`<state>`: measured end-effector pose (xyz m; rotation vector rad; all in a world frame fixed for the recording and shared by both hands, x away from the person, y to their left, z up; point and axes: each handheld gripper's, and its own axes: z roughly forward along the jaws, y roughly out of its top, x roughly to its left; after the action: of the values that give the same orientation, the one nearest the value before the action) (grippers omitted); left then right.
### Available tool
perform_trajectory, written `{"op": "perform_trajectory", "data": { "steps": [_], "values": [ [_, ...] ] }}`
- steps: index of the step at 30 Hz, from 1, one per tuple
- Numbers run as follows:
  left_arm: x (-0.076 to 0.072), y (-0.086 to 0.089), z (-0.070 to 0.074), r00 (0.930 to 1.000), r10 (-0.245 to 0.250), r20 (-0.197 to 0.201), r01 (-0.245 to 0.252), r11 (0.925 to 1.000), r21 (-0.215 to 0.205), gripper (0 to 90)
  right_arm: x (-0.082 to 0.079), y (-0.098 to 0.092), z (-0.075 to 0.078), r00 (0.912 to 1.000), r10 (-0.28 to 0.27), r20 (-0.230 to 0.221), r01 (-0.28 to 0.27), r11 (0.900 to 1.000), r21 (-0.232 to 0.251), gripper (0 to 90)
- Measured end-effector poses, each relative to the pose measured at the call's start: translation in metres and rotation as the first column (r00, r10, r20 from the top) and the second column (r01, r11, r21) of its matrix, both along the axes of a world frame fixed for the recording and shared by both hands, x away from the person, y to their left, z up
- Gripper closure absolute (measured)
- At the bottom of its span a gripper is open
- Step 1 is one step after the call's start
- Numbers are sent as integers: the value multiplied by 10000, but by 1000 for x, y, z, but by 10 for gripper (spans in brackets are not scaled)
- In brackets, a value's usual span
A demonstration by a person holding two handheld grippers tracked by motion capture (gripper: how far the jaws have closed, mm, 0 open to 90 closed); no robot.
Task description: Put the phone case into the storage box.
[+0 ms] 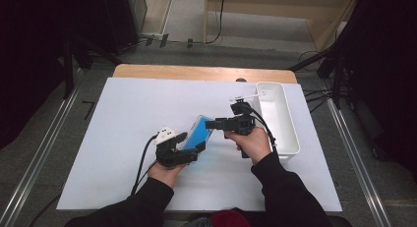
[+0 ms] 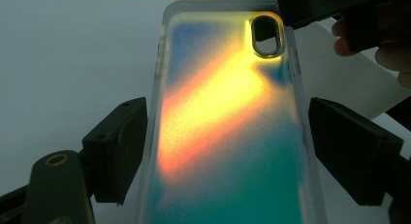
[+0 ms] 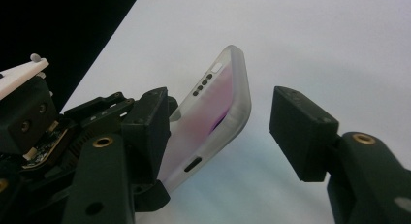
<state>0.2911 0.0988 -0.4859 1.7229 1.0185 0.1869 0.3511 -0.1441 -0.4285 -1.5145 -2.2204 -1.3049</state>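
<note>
A translucent phone case (image 1: 199,131) with a blue, yellow and orange sheen hangs tilted above the white table. My left gripper (image 1: 193,142) is shut on its lower part. In the left gripper view both pads (image 2: 121,146) press the long edges of the case (image 2: 228,136), whose camera cut-out points away. My right gripper (image 1: 210,125) comes in from the right at the case's far end. In the right gripper view that end of the case (image 3: 218,103) sits between the jaws of the right gripper (image 3: 225,127). It lies against the left pad (image 3: 150,122), with a clear gap to the other pad, so the gripper is open.
A long white tray (image 1: 290,124) stands along the table's right side, close behind the right hand. The white tabletop (image 1: 137,104) stretches to the left and back, with a wooden edge at the far side. Dark stands and cables flank the table.
</note>
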Motion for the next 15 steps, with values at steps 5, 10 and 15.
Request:
{"op": "perform_trajectory", "data": {
  "steps": [5,10,15],
  "values": [
    [-1,-2,0,10000,37,84,-38,9999,105,166,3,2,-3,9996,8,-298,-6,10000,54,450],
    [-2,-2,-1,9999,75,85,-76,9999,121,166,7,3,-7,9969,-110,-773,132,9995,271,512],
    [-2,-2,-1,9999,95,83,-96,9999,45,166,11,1,-9,9860,-183,-1657,314,9965,770,636]
  ]
}}
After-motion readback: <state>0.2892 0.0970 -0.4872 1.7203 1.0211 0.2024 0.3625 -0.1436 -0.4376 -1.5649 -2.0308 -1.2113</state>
